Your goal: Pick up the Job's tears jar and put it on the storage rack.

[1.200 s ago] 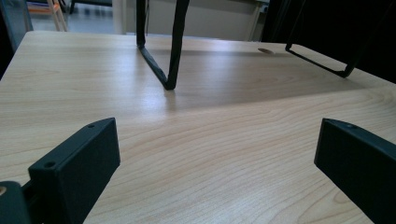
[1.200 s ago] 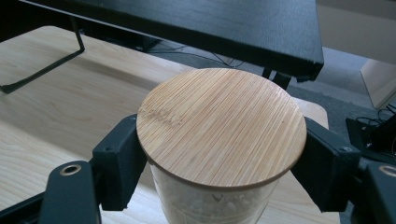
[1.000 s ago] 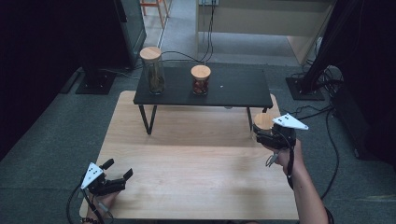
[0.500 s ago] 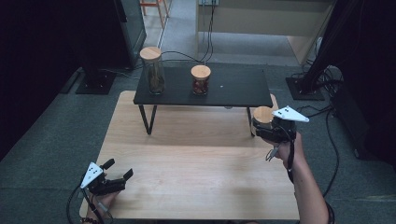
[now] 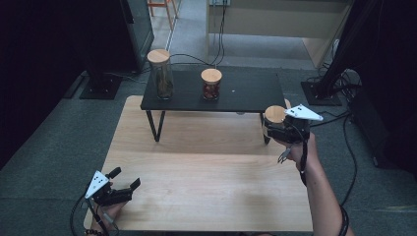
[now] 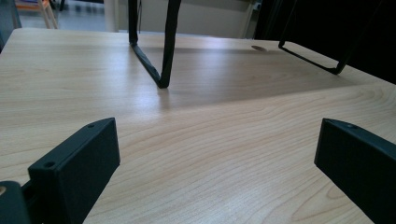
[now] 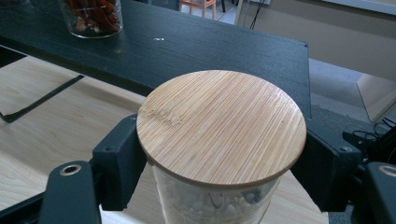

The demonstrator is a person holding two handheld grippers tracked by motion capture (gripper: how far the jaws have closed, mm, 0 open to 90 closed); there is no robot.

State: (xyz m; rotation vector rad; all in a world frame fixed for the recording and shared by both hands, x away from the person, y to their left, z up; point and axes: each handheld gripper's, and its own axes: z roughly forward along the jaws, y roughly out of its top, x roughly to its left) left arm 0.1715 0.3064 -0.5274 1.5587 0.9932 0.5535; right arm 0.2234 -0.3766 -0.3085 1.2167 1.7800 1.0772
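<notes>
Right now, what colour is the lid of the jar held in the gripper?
Light bamboo tan with fine straight grain lines; the lid shows best in the right gripper view.

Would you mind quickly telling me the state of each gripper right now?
Left gripper: open, holding nothing, low over the wooden table.
Right gripper: closed on the bamboo-lidded jar of white pieces.

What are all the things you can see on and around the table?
Jar held in the grip: one, clear glass with a bamboo lid, white bits inside, near the shelf's right end.
Tall jar: one, bamboo lid, brownish filling, shelf's left part.
Short jar: one, bamboo lid, red filling, mid shelf.
Shelf: one, black, on thin legs, at the table's far side.
Table: one, light wood.
Right gripper: black, shut on the held jar.
Left gripper: black, jaws open, low at the table's near left corner.
</notes>
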